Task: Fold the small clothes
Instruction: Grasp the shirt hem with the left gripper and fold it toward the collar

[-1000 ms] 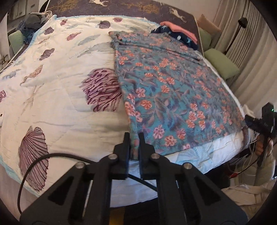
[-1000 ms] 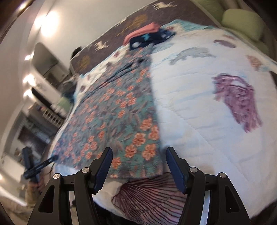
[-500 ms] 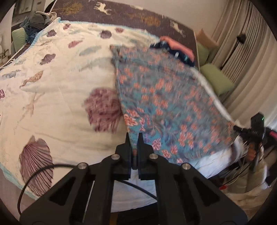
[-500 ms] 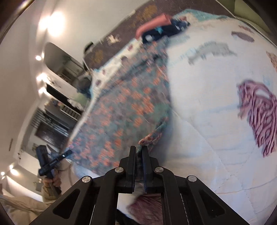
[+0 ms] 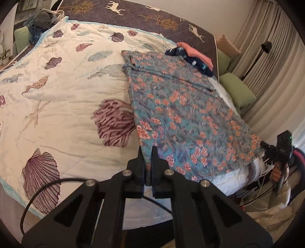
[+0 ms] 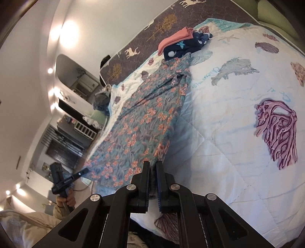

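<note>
The floral garment (image 5: 183,114) lies flat on the bed's quilt (image 5: 57,106), its long axis running away from both grippers toward the headboard (image 5: 152,15) and the small pile of folded clothes (image 6: 183,43). The left gripper (image 5: 147,152) is pinched on one near corner of its hem, and the right gripper (image 6: 151,167) is pinched on the other. With both near corners held, the fold most likely goes forward along that axis, toward the far end.
</note>
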The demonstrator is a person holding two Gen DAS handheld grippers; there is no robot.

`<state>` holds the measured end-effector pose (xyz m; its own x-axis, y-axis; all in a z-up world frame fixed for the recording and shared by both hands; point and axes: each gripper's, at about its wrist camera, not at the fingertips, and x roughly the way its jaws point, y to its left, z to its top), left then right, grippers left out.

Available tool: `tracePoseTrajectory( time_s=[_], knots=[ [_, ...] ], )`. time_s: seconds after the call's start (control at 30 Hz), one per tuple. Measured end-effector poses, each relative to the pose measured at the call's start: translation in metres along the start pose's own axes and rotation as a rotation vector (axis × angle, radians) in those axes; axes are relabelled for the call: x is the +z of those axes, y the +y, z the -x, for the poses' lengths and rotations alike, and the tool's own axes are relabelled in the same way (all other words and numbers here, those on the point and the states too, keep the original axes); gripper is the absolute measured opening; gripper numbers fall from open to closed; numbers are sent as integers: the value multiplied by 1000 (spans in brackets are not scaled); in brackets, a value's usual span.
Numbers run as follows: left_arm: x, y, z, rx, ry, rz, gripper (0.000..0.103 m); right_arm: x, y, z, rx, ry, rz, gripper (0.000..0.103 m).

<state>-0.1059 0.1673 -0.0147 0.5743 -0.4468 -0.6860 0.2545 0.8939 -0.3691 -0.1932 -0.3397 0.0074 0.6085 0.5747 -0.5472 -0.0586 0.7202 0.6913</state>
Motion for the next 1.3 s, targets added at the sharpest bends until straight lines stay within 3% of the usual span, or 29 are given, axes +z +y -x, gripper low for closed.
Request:
tracePoseTrajectory(
  time_s=[0.13, 0.43, 0.8, 1.07, 1.17, 1.3],
  knots=[
    [18, -5, 16, -62, -67, -1, 6, 14, 0, 3, 79, -32, -35, 6],
    [49, -12, 21, -73, -131, -11, 6, 47, 25, 2, 110, -91, 2, 6],
    [130, -14, 12, -62, -248, -12, 6, 142, 35, -11, 133, -202, 29, 6],
    [210, -20, -41, -7, -269, -35, 6, 230, 35, -52, 122, -258, 49, 6],
    [233, -22, -73, -3, -240, -43, 6, 258, 31, -72, 93, -262, 58, 6],
    [232, -20, -114, 18, -168, -47, 6, 255, 26, -121, -10, -114, 144, 9]
  ],
)
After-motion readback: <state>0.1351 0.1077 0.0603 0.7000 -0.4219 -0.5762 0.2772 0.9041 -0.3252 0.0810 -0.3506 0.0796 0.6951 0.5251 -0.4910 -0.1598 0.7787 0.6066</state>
